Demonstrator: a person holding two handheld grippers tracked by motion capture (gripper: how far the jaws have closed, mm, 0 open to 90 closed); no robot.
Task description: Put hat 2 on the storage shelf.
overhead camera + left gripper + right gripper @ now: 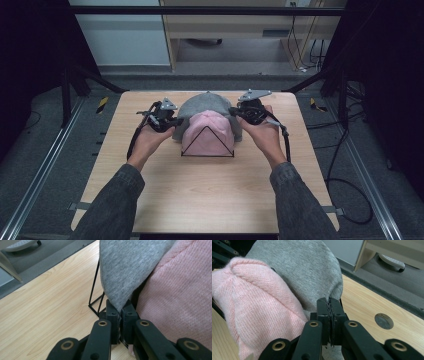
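So there's a black wire stand (207, 150) near the middle of the table (200, 200) with a pink knit hat (210, 132) sitting on it, and a grey hat (202, 105) partly draped over that one from behind, crown pointing up and away from the person, long axis running left to right between the hands. The left gripper (172, 121) is clamped tight on the grey hat's left hem, and the right gripper (236, 114) is pinched closed on the right hem
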